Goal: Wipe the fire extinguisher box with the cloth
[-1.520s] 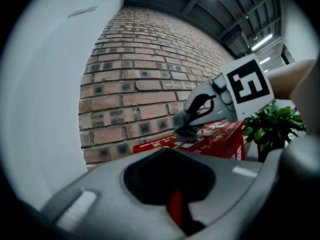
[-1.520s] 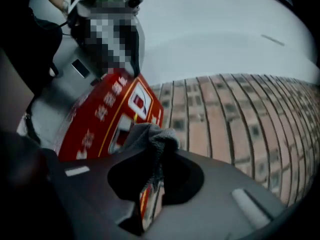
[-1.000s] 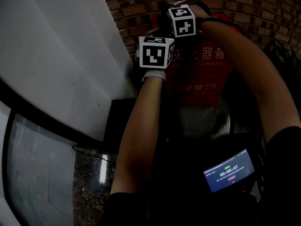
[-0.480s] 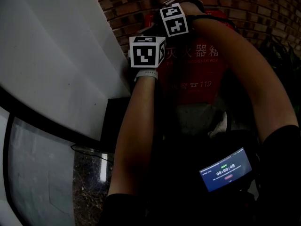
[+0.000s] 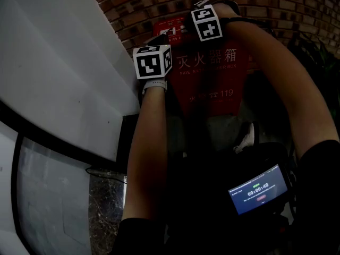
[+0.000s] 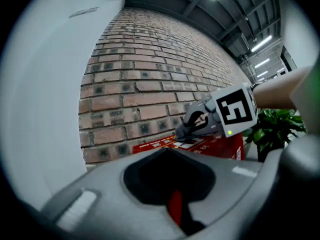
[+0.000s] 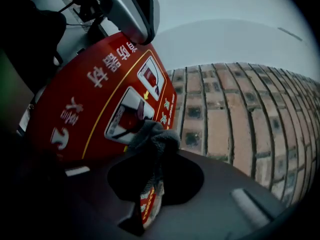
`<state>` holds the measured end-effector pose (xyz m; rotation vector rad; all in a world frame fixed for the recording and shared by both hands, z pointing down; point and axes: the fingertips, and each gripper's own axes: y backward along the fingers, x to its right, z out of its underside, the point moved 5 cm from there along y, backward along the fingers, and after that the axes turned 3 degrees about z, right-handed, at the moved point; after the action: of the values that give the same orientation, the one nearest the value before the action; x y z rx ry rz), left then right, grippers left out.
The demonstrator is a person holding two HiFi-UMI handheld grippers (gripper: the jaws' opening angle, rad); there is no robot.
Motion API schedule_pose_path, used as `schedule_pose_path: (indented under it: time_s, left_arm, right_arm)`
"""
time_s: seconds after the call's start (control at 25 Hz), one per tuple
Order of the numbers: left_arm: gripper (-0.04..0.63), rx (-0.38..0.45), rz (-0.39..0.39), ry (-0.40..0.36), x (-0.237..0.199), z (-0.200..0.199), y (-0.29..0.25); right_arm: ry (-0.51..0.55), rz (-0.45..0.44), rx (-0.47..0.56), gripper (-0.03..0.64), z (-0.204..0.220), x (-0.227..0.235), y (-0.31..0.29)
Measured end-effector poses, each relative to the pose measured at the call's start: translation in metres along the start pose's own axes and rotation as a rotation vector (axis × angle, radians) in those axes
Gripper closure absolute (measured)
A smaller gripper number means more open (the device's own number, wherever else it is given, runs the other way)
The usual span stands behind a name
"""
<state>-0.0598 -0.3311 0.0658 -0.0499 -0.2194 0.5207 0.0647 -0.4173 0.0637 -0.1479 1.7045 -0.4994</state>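
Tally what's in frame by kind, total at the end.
Fire extinguisher box: 1
Cloth: 1
Grippers: 2 (left gripper, right gripper)
Leafy plant: 1
Timer display: 1
Total: 6

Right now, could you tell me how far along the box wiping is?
Done: the right gripper has the cloth clamped. In hand: the cloth is against the fire extinguisher box beside its pictogram labels; the left gripper is shut and empty. Left: the pictures cannot show which faces are already wiped.

Right gripper (image 6: 187,131) slid rightward — farther from left gripper (image 6: 167,151).
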Motion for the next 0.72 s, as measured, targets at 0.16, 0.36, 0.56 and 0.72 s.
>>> schedule_pose_path:
  time_s: [0.16,0.36,0.56,0.72]
  left_arm:
    - [0.594,-0.003,-0.013,-0.001,0.000,0.000,0.001]
    - [0.594,-0.013,-0.022,-0.006,0.002,-0.001,0.000]
    - [0.594,-0.022,-0.029,-0.002,0.000,0.000,-0.001]
    - [0.594,-0.025,-0.033,0.000,0.000,0.000,-0.001]
  right_arm:
    - [-0.039,-0.002,-0.013,0.586,0.027,-0.007,0.010]
    - [-0.049,0.002,-0.032,0.586,0.055,-0.015,0.022]
    - [-0.057,-0.001,-0.052,0.586,0.077,-0.022,0.030]
    - [-0.077,-0.004,-0.072,0.586,0.096,-0.027,0.035]
